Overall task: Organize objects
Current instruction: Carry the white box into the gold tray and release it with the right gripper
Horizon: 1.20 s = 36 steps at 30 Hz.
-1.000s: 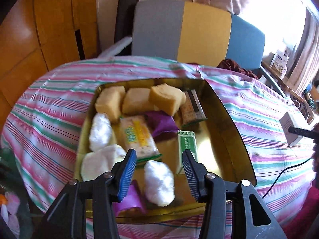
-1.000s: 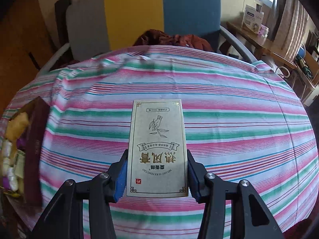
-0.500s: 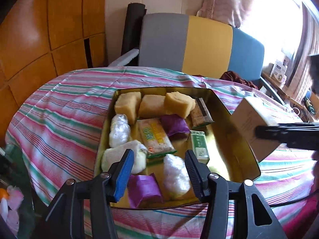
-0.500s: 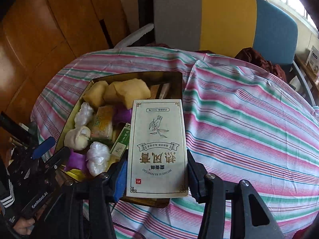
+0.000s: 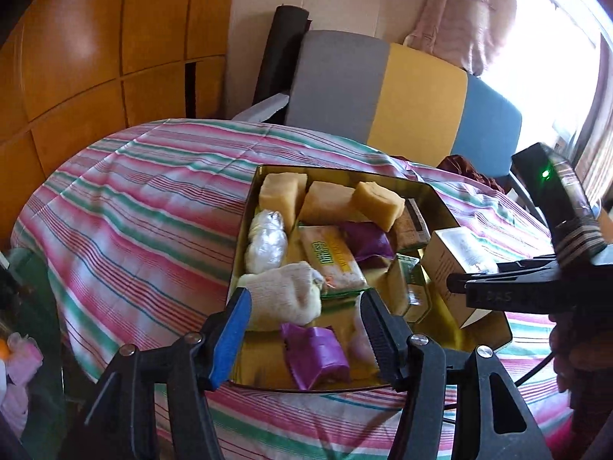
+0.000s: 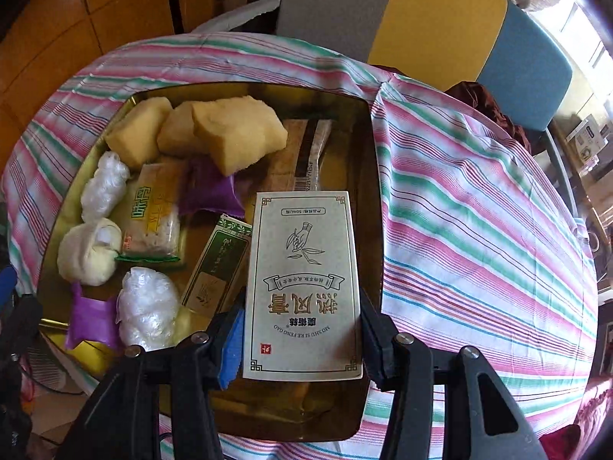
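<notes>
A gold tin tray sits on the striped tablecloth. It holds yellow sponge blocks, white wrapped bundles, purple packets, a snack pack and a green box. My right gripper is shut on a cream carton and holds it over the tray's right side; the carton also shows in the left wrist view. My left gripper is open and empty, hovering over the tray's near edge.
The round table with the striped cloth extends left of the tray and right of it. A grey, yellow and blue chair stands behind the table. Wooden cabinets are at the left.
My right gripper has carried the cream carton left, from over the bare cloth to over the tray's right side. My left gripper has pulled back and risen a little.
</notes>
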Available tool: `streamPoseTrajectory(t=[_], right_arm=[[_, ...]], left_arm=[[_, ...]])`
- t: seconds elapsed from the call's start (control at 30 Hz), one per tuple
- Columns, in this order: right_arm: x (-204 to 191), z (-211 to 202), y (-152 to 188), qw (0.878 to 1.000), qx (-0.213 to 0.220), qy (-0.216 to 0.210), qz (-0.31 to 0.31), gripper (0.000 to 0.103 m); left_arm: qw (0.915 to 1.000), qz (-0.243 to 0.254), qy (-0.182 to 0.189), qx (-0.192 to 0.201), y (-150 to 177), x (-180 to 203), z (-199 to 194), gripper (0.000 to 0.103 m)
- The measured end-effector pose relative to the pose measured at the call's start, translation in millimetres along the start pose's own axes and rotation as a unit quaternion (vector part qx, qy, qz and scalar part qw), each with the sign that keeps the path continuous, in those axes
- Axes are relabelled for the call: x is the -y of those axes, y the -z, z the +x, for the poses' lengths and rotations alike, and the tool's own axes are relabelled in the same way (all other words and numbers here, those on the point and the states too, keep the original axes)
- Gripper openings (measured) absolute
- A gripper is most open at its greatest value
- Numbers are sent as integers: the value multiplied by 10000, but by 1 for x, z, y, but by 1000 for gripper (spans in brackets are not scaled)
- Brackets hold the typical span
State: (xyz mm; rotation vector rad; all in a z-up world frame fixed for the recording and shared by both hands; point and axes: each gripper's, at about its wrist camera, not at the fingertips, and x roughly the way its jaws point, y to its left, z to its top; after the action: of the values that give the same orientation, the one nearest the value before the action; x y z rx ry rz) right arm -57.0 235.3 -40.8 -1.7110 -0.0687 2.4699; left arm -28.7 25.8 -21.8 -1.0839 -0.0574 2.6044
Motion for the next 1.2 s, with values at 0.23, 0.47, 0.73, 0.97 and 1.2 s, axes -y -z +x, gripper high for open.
streamPoseTrajectory(t=[0.23, 0.47, 0.73, 0.97, 1.2], right_arm=[[-10, 21, -3, 9998, -117, -139, 21, 51], [0, 23, 4, 9984, 77, -465, 307, 52], [1, 18, 9, 9967, 449, -568, 355, 61], [5, 0, 18, 9938, 942, -488, 322, 69], [11, -27, 40, 9892, 1410, -277, 276, 69]], left_arm=[[10000, -54, -42, -8, 0, -4, 1, 65], [9999, 13, -151, 33, 0, -3, -1, 70], [9992, 102, -369, 79, 0, 0, -6, 76], [9979, 221, -575, 189, -2, 6, -13, 84], [9966, 314, -715, 256, 0, 15, -18, 91]])
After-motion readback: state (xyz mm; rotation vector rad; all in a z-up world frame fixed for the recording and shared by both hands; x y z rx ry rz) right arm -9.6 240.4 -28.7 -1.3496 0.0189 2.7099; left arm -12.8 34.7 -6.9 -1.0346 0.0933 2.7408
